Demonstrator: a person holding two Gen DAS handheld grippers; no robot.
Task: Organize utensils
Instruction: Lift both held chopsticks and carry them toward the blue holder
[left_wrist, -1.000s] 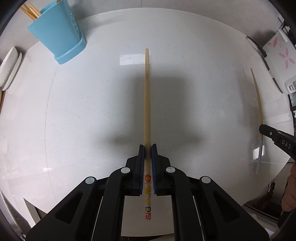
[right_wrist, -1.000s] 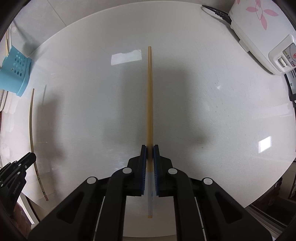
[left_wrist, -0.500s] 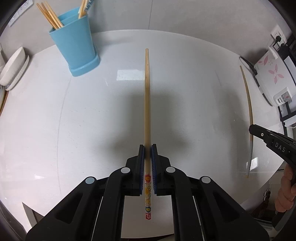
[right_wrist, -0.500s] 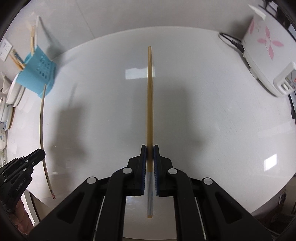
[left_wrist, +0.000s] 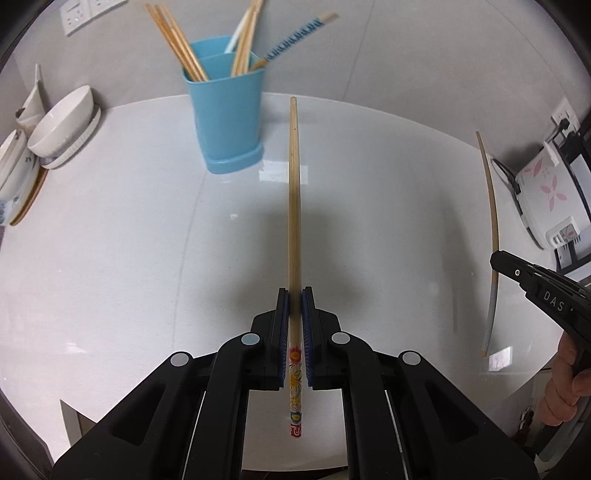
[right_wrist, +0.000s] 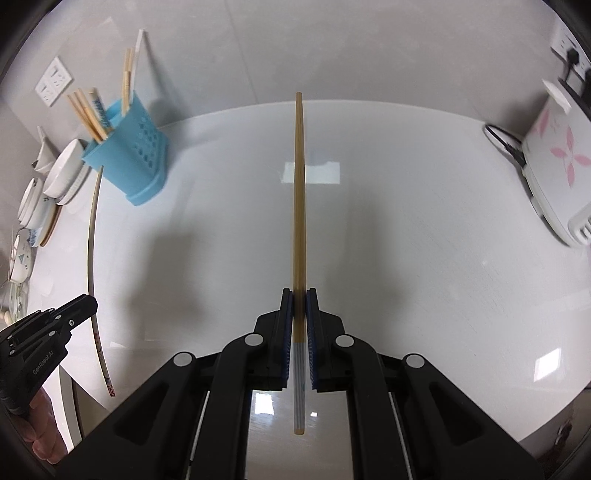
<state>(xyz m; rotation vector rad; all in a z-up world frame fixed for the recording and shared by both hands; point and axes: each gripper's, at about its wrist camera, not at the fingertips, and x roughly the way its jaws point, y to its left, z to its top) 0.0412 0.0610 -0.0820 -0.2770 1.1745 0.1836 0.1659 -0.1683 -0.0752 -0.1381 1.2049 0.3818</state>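
The left hand-held gripper (left_wrist: 294, 295) is clenching a flower-printed chopstick (left_wrist: 294, 206) near its decorated end, the stick's long axis running straight out along the fingers toward 12 o'clock, its tip hanging over the white desk (left_wrist: 110, 266). The right hand-held gripper (right_wrist: 299, 295) is clenching a grey-ended chopstick (right_wrist: 299, 192) the same way, also pointing to 12 o'clock in its own view.

The blue utensil holder (left_wrist: 229, 118), already carrying several chopsticks, is standing at the far edge of the desk. From the left hand-held gripper it is lying at about 11 o'clock, just left of the held stick's tip; from the right one it is sitting well off at 10 o'clock. The left hand therefore looks nearer, and its stick probably needs swinging slightly left and tipping point-down over the holder's open mouth.
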